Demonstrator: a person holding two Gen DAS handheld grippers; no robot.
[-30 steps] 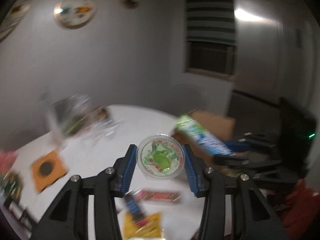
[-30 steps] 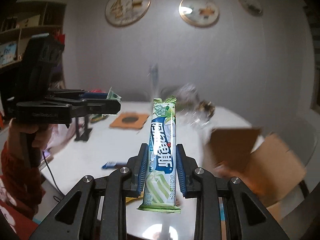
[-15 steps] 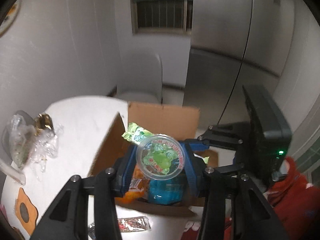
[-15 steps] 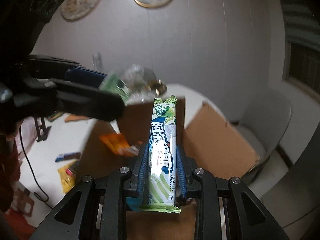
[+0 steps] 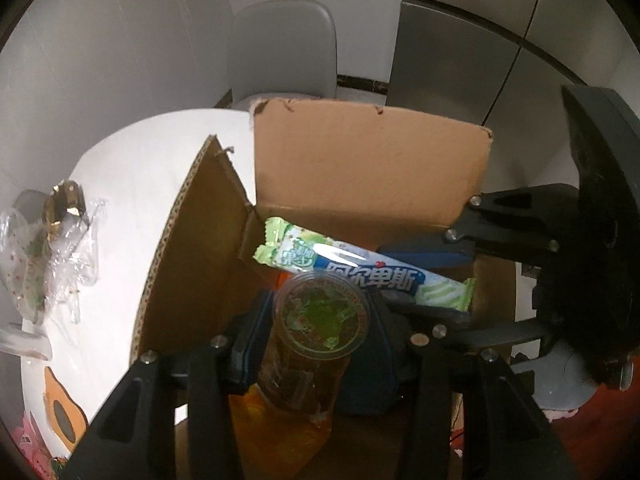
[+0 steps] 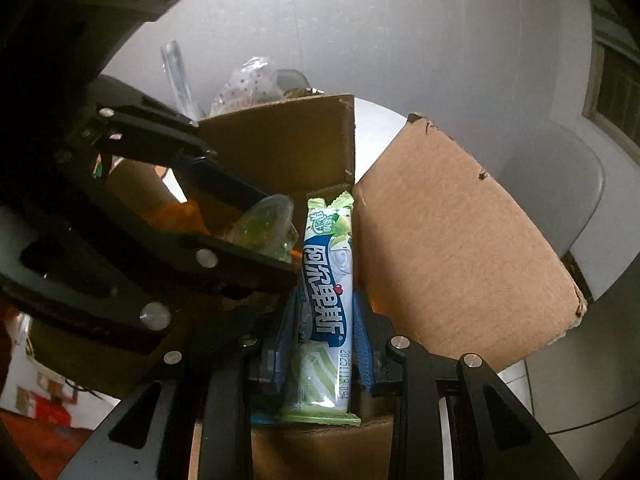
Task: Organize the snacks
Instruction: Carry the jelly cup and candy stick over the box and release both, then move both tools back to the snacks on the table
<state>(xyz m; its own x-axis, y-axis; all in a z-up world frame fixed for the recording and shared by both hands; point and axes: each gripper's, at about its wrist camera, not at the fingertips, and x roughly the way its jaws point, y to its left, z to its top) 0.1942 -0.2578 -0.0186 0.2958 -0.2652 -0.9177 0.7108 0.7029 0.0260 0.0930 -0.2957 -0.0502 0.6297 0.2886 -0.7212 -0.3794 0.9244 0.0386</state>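
Two snacks hang over the open cardboard box (image 5: 368,168) at once, one in each tool. The left gripper (image 5: 320,344) is closed on a clear jelly cup (image 5: 320,316) with a green printed lid, its blue pads squeezing the cup's sides below the rim. The right gripper (image 6: 326,344) is closed around the lower part of a long candy stick pack (image 6: 328,284), green and white with a blue band, reaching in from the right toward the far left corner. Both items are within the box mouth, above an orange packet (image 5: 280,432) already lying inside. The cup looks light but thin-walled and smooth, so a firm squeeze could buckle it; taking it just under the rim seems safest. The stick pack seems light and fairly stiff along its length, with slippery film, so a mid-body hold suits it.
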